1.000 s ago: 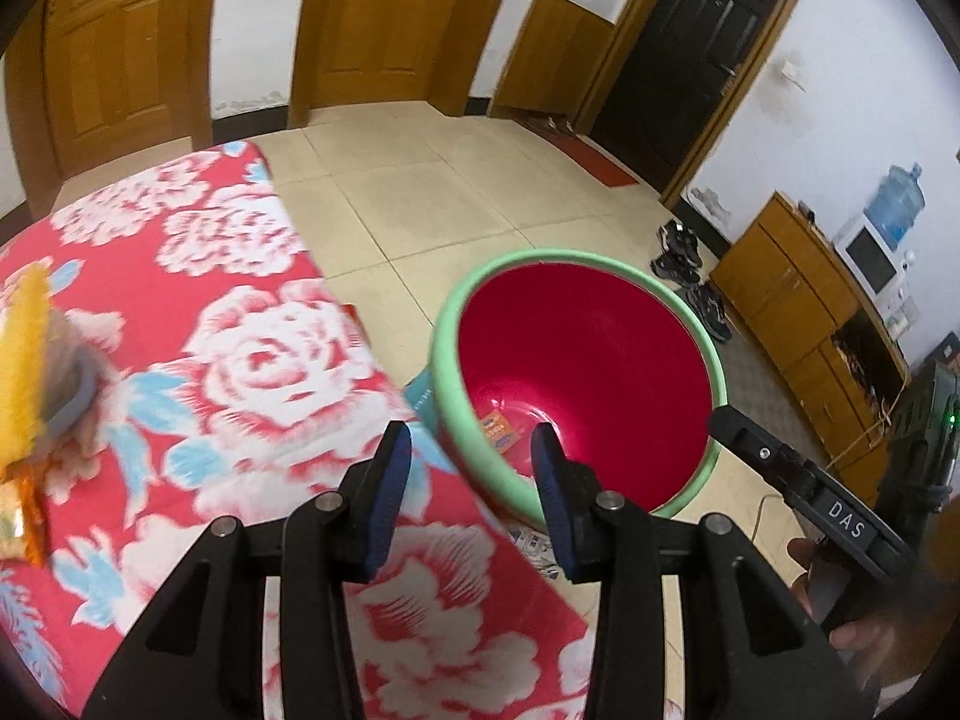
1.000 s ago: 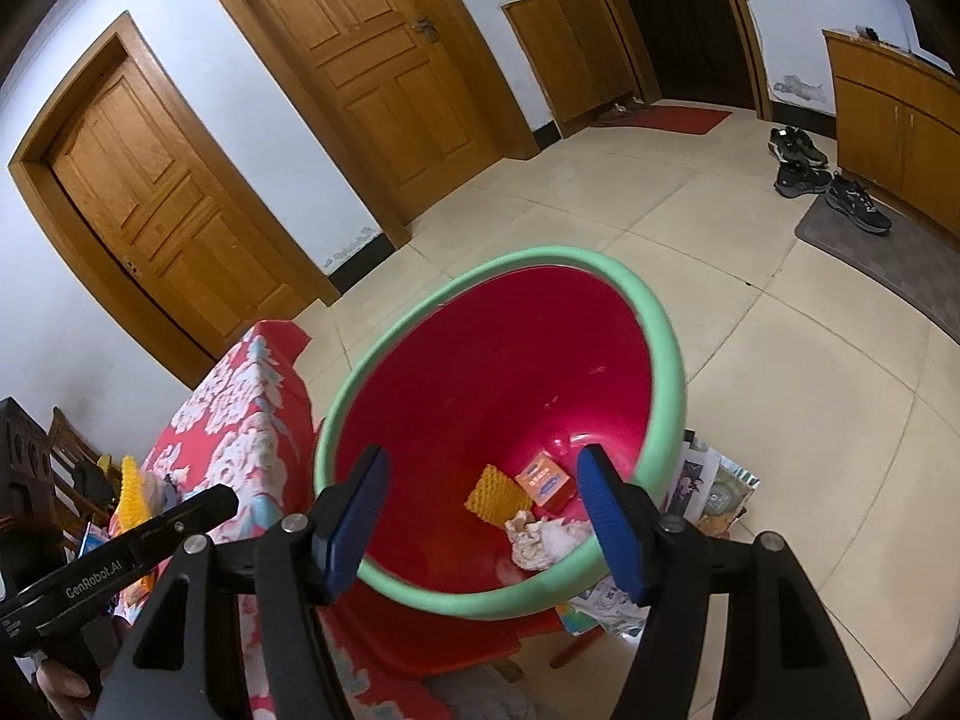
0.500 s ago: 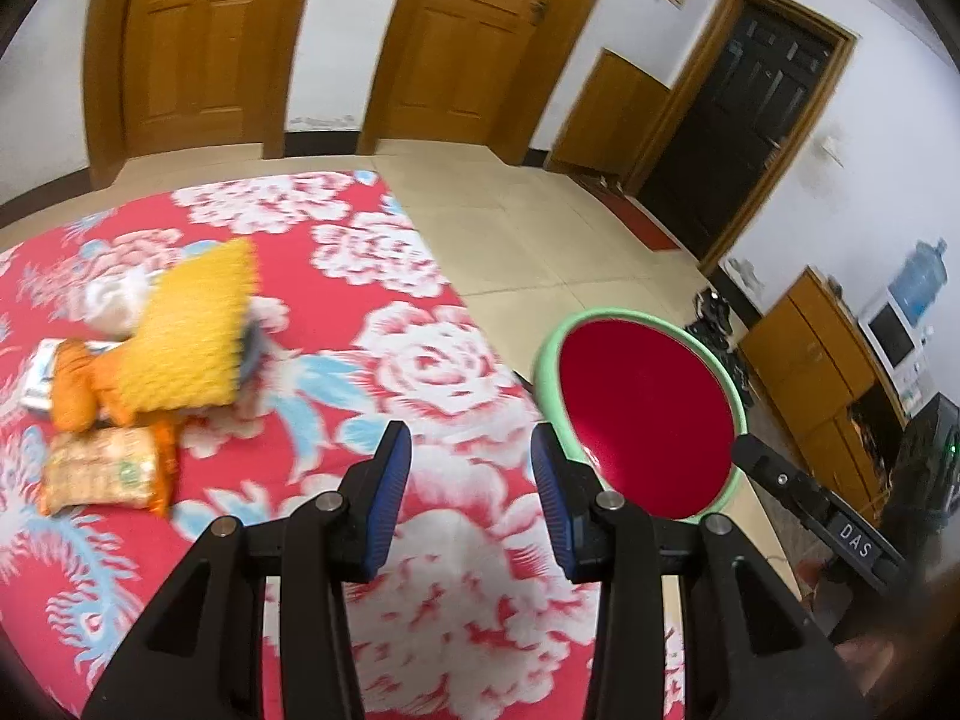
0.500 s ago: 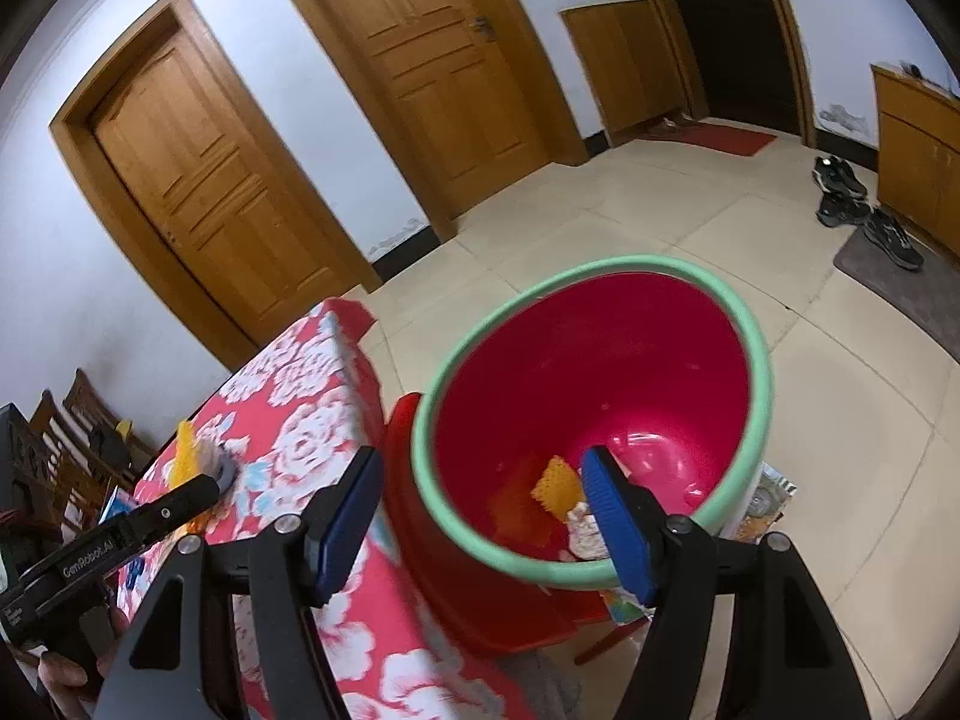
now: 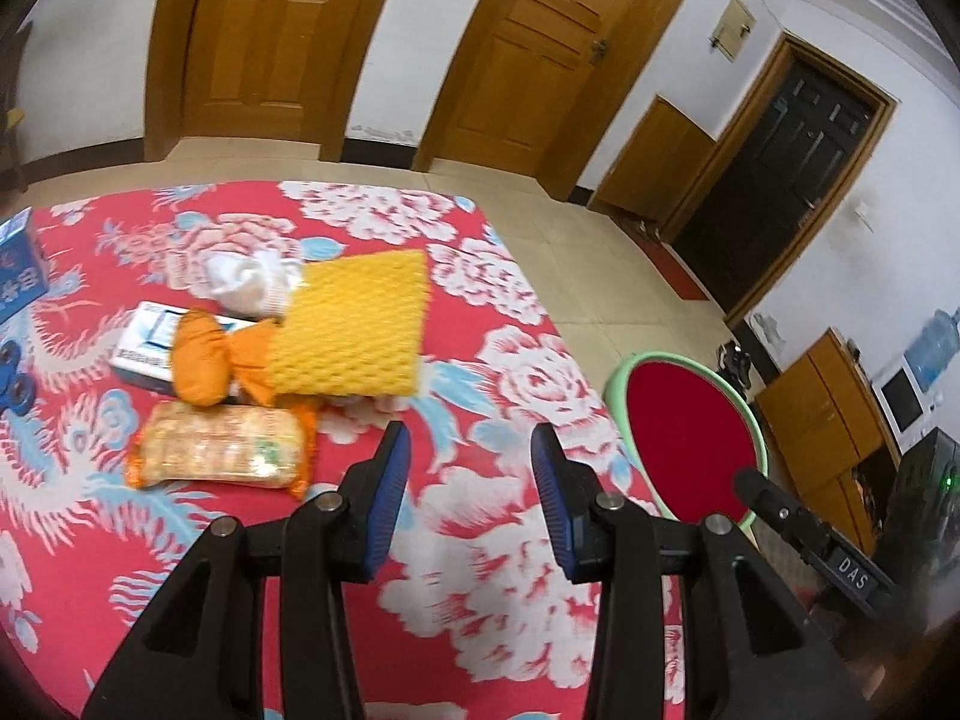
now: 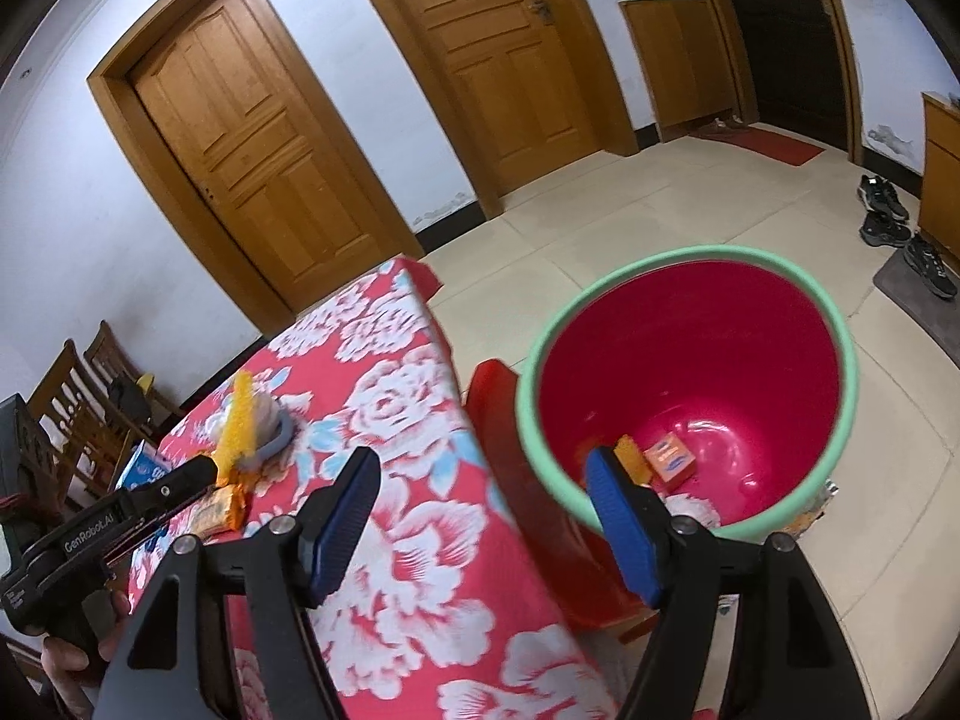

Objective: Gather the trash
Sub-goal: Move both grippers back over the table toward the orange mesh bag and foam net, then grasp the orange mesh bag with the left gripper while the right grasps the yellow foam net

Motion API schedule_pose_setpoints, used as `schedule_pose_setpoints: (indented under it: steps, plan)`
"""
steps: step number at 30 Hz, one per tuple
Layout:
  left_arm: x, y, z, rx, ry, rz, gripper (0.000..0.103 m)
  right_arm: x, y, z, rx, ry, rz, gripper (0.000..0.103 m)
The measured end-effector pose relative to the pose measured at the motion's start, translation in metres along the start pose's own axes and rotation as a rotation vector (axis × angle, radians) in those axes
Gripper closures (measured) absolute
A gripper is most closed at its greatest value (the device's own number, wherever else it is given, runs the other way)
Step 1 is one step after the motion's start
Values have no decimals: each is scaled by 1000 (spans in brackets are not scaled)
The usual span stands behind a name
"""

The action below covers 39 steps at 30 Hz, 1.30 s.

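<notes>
Bin [image 6: 837,360] beside table [image 6: 420,540] edge

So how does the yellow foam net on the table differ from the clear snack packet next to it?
The yellow foam net is opaque, bumpy and propped on other pieces; the snack packet is see-through with orange ends and lies flat on the cloth. The net sits farther from the left gripper's fingers than the packet. Neither is in the bucket.

Home living room: panelled wooden doors [image 5: 540,60], tiled floor [image 6: 690,222], floral tablecloth [image 5: 516,372], shoes [image 6: 888,210] by cabinet [image 5: 834,408], water dispenser bottle [image 5: 933,348].
</notes>
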State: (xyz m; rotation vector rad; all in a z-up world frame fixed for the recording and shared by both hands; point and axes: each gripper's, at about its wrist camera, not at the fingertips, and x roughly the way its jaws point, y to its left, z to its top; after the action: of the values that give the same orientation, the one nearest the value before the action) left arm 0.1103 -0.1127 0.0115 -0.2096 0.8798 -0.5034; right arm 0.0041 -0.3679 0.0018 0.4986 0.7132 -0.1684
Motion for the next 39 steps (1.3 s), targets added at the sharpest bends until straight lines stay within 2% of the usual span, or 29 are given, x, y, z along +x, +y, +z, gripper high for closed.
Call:
schedule_pose_setpoints:
  steps: [8,20,29,36,39]
  plan:
    - [-8,34,7,-53,-34,42,62,14,24,-3,-46,33,14,29]
    - [-6,74,26,-70,-66,141,62,34,48,-5,-86,81,13,29]
    - [15,98,27,-116,-32,149,62,48,61,-3,-106,105,8,29]
    - [25,99,26,-98,-37,164,62,58,66,-4,-113,122,2,29]
    - [32,103,25,-111,-14,159,62,60,67,-4,-118,127,0,29]
